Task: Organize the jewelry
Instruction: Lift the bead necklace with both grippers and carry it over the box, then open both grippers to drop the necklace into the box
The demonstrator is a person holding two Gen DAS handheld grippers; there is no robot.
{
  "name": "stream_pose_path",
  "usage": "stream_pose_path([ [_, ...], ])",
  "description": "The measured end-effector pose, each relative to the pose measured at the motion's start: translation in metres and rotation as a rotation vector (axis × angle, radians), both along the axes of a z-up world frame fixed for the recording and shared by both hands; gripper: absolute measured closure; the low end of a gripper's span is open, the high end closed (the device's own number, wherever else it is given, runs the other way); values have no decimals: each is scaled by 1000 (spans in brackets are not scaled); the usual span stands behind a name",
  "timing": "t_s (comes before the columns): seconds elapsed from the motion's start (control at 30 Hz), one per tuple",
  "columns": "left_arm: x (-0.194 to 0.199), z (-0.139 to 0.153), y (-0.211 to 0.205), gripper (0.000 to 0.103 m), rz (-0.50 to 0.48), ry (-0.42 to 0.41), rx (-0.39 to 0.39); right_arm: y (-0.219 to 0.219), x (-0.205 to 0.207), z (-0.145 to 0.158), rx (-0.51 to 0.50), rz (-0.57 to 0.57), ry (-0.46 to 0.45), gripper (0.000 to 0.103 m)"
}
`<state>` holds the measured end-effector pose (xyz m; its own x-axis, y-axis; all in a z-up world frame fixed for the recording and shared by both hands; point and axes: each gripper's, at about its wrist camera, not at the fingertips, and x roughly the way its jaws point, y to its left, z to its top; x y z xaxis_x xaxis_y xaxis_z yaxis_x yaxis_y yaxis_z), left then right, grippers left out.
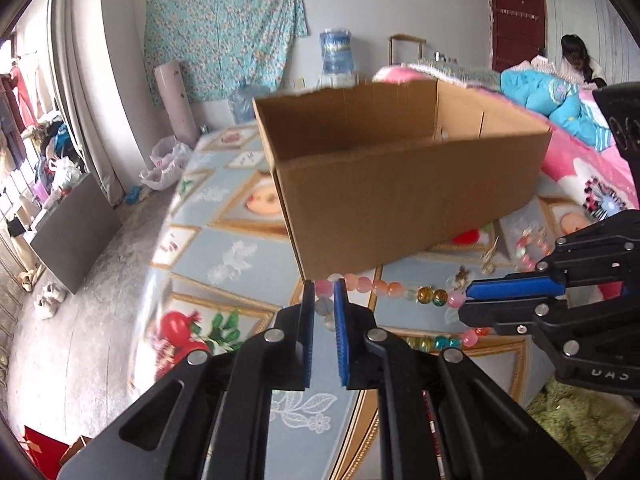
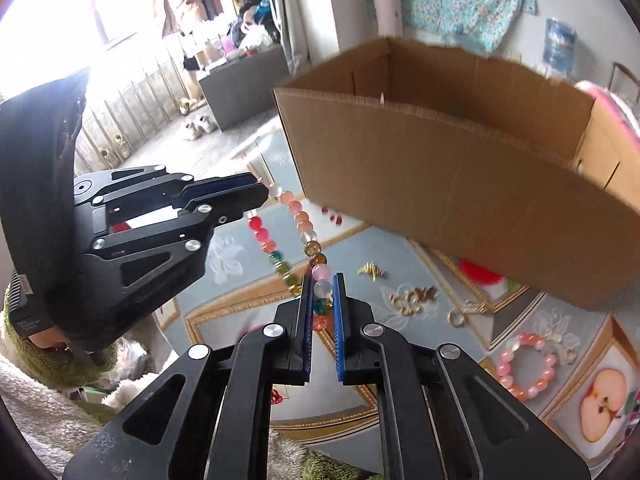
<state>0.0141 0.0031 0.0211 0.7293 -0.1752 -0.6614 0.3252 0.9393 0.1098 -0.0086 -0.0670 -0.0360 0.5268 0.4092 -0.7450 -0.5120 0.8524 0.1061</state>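
A long necklace of pink, clear, amber and green beads (image 1: 394, 290) hangs stretched between my two grippers, above the table. My left gripper (image 1: 323, 292) is shut on one end of it. My right gripper (image 2: 322, 286) is shut on the other end (image 2: 307, 236). Each gripper shows in the other's view: the right (image 1: 466, 300), the left (image 2: 262, 192). An open cardboard box (image 1: 400, 176) stands just beyond the necklace; it also shows in the right wrist view (image 2: 460, 192). A pink bead bracelet (image 2: 528, 364) and gold pieces (image 2: 412, 296) lie on the table.
The table carries a blue cloth with fruit pictures (image 1: 224, 240). A pink bedspread (image 1: 580, 160) lies behind the box on the right. The floor drops away on the left (image 1: 80, 320). A person (image 1: 576, 60) sits at the far right.
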Motion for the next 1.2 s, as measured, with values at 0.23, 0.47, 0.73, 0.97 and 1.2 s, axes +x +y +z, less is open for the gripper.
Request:
stream_pose_path([
  [0.23, -16, 76, -11, 94, -34, -205, -25, -19, -18, 61, 64, 14, -206, 96],
  [0.47, 30, 126, -31, 94, -99, -309, -21, -46, 28, 111, 115, 17, -307, 96],
  [0.73, 138, 71, -45, 94, -100, 0, 27, -48, 143, 69, 128, 56, 66, 96],
  [0.97, 171, 31, -55, 93, -84, 144, 118, -41, 193, 32, 84, 54, 320, 95],
  [1.2, 173, 31, -51, 88, -68, 158, 133, -49, 206, 39, 134, 35, 313, 86],
])
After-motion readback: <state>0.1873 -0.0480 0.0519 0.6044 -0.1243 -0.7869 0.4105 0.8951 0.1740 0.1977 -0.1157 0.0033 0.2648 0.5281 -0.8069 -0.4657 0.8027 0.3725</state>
